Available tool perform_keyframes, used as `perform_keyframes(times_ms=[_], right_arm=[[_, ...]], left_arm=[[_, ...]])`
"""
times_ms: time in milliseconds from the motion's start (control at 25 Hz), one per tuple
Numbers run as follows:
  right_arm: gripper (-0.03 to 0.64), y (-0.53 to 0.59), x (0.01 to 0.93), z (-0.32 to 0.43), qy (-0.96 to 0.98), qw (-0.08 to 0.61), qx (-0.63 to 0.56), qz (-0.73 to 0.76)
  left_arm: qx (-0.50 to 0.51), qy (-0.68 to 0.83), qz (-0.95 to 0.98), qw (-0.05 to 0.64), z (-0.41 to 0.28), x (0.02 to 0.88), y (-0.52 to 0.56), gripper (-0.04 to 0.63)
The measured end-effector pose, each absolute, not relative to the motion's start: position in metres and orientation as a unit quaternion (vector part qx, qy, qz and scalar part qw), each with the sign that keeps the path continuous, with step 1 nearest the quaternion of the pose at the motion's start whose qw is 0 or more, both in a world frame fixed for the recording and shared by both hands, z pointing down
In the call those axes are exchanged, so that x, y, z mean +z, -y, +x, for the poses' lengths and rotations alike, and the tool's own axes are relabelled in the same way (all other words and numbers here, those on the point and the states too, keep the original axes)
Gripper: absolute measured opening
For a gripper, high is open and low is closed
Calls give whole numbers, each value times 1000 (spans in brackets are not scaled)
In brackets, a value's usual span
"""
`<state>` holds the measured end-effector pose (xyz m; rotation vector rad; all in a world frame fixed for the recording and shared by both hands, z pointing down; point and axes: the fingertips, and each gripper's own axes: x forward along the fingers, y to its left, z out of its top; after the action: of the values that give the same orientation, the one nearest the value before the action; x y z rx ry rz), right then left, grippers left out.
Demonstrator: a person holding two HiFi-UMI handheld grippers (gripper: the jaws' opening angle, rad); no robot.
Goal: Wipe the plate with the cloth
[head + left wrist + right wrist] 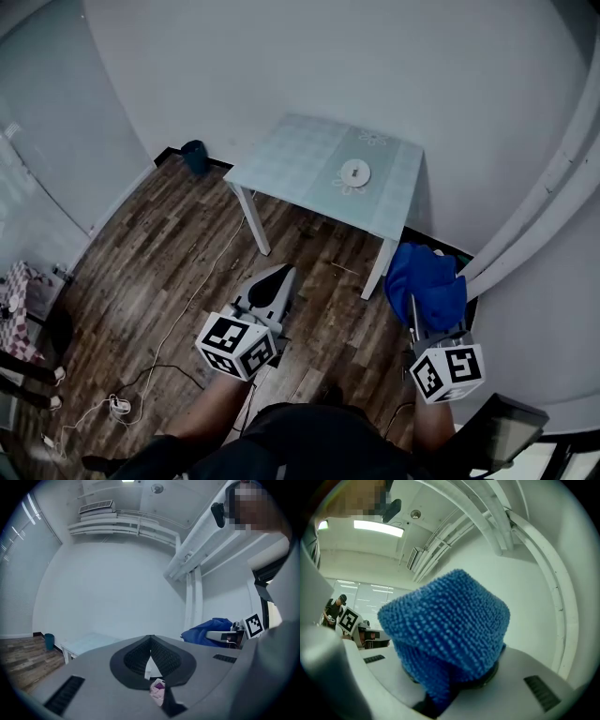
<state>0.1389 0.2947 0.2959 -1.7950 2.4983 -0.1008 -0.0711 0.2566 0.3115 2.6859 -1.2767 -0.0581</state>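
A small white plate (355,171) lies on the pale table (300,164), which stands against the far wall. My right gripper (419,314) is shut on a bunched blue cloth (427,279) and is held level over the floor, short of the table's right front leg. In the right gripper view the cloth (450,630) fills the middle and hides the jaws. My left gripper (278,277) is shut with nothing between its tips, also over the floor in front of the table. In the left gripper view the left gripper (150,639) points toward the table (86,644), with the cloth (208,630) to its right.
A dark blue bin (194,155) stands by the wall left of the table. White cables (164,342) and a power strip (118,405) lie on the wood floor at the left. A checkered seat (14,300) stands at the far left. White pipes (553,206) run along the right wall.
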Motion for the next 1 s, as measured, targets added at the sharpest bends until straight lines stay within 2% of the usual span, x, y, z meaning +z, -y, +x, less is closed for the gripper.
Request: perform_keyframes(times_ms=[480,1000], right_arm=[[69,-218,309,150,-811,22,-42,-583],[69,-98,294,104,-793,15,-35,-608]], left_arm=[[-14,428,898,97,-61,326,-187,9],[-32,391,914,108,-100,320,-61,9]])
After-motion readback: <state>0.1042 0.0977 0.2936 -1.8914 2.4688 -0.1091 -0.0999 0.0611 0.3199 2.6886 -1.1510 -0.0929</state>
